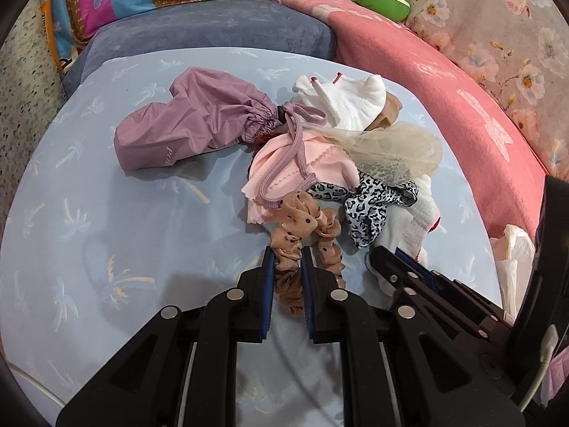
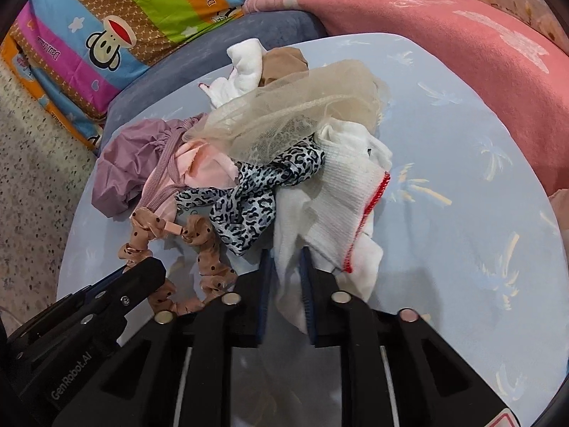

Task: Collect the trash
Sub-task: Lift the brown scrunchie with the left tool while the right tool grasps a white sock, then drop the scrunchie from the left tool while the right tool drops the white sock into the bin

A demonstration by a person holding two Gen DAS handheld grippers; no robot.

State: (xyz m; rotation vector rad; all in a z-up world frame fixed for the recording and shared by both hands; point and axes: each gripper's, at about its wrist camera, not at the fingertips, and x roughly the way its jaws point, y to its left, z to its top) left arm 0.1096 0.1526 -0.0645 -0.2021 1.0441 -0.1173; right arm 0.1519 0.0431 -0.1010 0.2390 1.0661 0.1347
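- Left gripper (image 1: pixel 288 259) clenched on the dotted scrunchie (image 1: pixel 302 227).
- Right gripper (image 2: pixel 286 259) pinching white cloth (image 2: pixel 320 220).
- Mauve drawstring pouch (image 1: pixel 188 121) cinched; contents hidden.

A pale blue bench top (image 1: pixel 106 213) printed with faint palm trees fills the middle of both views. Behind it lies a grey-blue cushion (image 1: pixel 199 25), then a striped cartoon quilt (image 2: pixel 117 25) in bright colours, with a pink blanket (image 1: pixel 444 106) curving round the right side and a floral cloth (image 1: pixel 498 28) beyond. A speckled floor (image 2: pixel 32 163) shows at left.
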